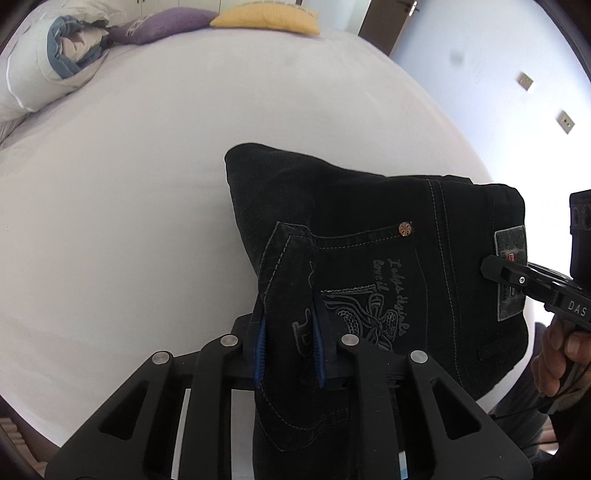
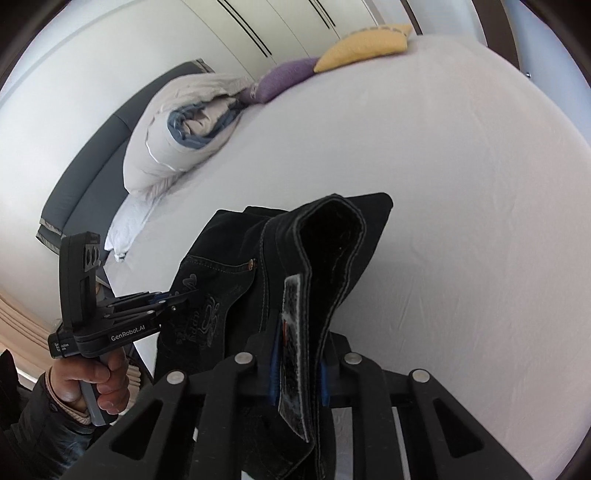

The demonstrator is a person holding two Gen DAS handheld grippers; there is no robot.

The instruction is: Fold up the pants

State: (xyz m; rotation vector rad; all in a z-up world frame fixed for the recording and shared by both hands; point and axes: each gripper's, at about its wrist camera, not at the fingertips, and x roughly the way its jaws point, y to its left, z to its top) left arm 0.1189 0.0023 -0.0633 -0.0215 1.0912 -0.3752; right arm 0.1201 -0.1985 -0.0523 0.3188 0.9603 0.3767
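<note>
Black jeans with grey stitching and a printed back pocket hang folded above the bed. My left gripper is shut on the pocket-side edge of the jeans, blue pads pressed on the cloth. My right gripper is shut on the waistband by the grey label patch. It also shows in the left wrist view at the label. The left gripper shows in the right wrist view at the jeans' left side. The jeans droop between both grippers.
The bed has a pale sheet. A rolled duvet, a purple cushion and a yellow cushion lie at its far end. A wall with sockets is on the right.
</note>
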